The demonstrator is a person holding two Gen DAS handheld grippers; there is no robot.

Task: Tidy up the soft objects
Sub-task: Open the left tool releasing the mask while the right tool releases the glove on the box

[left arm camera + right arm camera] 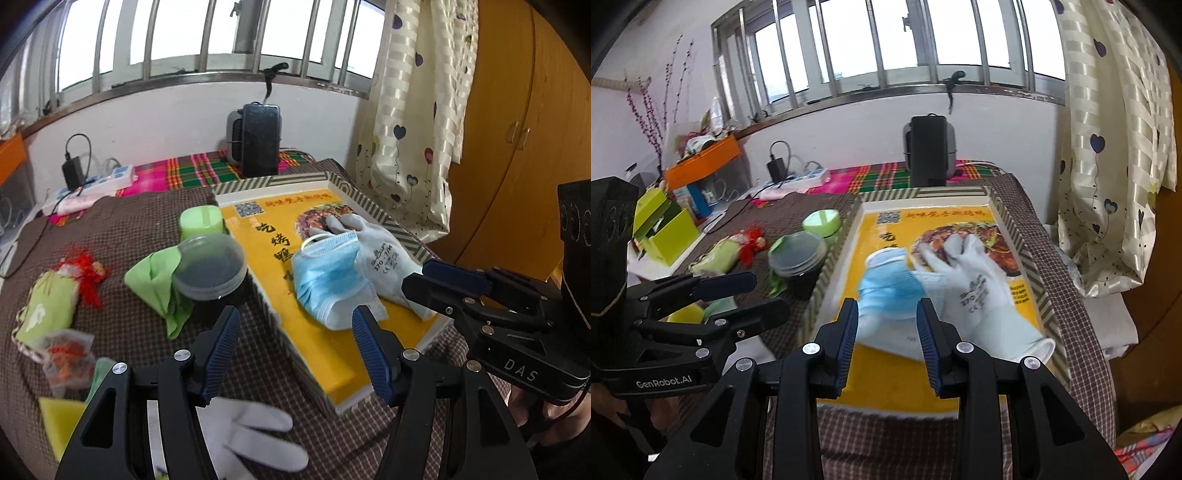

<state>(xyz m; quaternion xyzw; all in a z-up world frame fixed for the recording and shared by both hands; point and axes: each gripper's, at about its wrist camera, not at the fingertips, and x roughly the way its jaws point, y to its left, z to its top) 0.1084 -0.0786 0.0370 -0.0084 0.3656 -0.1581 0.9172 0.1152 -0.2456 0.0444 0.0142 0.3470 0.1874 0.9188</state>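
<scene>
Lying beyond right claw [888, 345]: mask [890, 291].

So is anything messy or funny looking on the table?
Yes. One white glove lies alone on the tablecloth, while its partner, the grey glove, is already in the tray with the blue mask. A green cloth is crumpled under the lidded tub.

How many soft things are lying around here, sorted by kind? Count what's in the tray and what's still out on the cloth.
Gloves: 2, a grey glove in the tray and a white glove on the cloth
Face masks: 1, the blue mask in the tray
Green cloths: 1, the green cloth
Green pouches: 1, the green pouch
Sponges: 1, the yellow sponge
Total: 6
</scene>
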